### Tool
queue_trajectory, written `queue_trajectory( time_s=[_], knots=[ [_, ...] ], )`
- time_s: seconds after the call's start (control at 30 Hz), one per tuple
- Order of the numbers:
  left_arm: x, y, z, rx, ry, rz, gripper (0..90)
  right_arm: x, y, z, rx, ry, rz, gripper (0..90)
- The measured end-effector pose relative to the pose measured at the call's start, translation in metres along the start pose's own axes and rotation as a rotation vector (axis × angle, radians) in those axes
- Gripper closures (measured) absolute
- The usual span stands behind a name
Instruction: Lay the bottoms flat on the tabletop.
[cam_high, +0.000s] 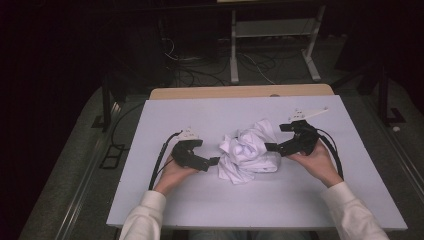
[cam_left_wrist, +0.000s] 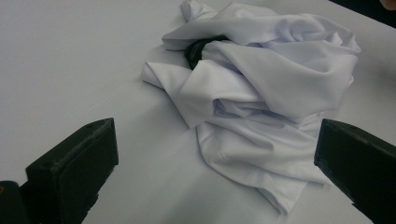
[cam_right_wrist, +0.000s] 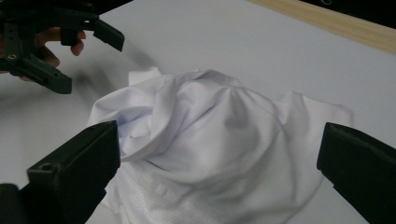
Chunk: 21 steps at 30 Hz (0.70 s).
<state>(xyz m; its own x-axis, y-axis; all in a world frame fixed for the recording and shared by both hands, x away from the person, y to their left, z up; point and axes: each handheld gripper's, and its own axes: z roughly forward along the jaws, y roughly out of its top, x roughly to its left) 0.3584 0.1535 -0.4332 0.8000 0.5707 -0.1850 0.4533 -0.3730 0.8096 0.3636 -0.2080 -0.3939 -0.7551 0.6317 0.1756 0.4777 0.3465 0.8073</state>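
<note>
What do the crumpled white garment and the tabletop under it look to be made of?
White garment: thin woven or knit fabric, matte with a slight sheen; soft folds and creases suggest a light cotton or synthetic. Tabletop: smooth, matte pale sheet, probably laminate or board; the bare strip at its far edge looks like wood.

Left hand-held gripper (cam_high: 214, 161) and right hand-held gripper (cam_high: 270, 147) face inward, jaws spread.

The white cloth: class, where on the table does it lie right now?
In the high view the crumpled white cloth lies near the middle of the white table, between the open left tool and open right tool.
</note>
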Motion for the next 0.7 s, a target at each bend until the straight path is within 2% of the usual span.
queue_trajectory(
  time_s=[0.27,0.7],
  knots=[
    [-0.005,0.001,0.007,-0.002,-0.015,0.019,0.0,0.01,-0.004,0.013,0.037,0.029,-0.017,0.0],
    [-0.016,-0.004,0.028,0.067,-0.061,0.053,0.0,0.018,-0.006,0.029,0.059,0.049,-0.025,0.0]
  ],
)
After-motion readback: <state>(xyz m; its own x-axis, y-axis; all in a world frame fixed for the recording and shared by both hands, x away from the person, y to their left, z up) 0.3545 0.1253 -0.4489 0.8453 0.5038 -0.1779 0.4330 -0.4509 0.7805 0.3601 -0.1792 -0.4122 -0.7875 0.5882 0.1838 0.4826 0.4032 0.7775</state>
